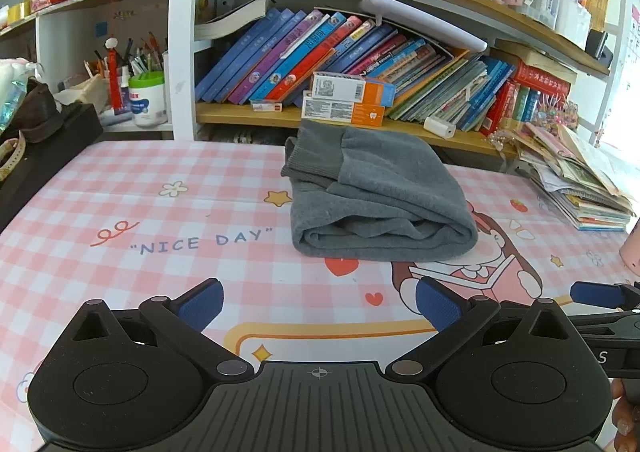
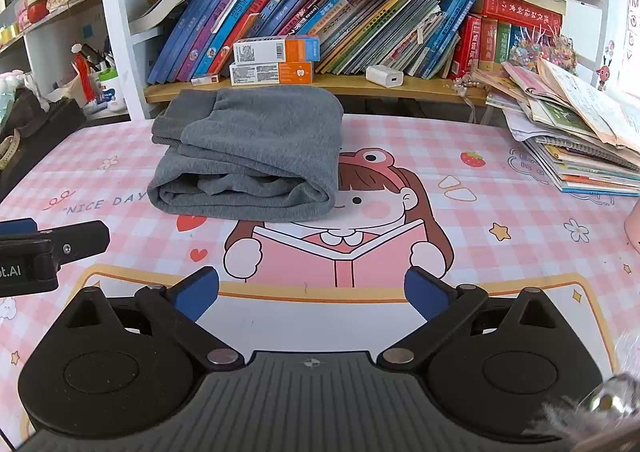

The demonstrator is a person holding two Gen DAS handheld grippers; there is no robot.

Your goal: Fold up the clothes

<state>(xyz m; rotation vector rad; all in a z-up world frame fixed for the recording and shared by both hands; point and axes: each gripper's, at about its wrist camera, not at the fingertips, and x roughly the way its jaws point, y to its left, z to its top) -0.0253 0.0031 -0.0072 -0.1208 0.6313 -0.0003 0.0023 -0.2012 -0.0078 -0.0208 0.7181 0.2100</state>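
Note:
A grey knit garment lies folded into a compact bundle on the pink checked table mat, near the table's far edge. It also shows in the right wrist view, ahead and left of centre. My left gripper is open and empty, low over the mat, well short of the garment. My right gripper is open and empty, over the cartoon girl print, also short of the garment. The right gripper's blue tip shows at the left view's right edge.
A bookshelf full of leaning books stands behind the table. Two orange-and-white boxes sit on its lower shelf behind the garment. A stack of booklets lies at the table's right. A pink cup is at the right edge. Dark items sit at the left.

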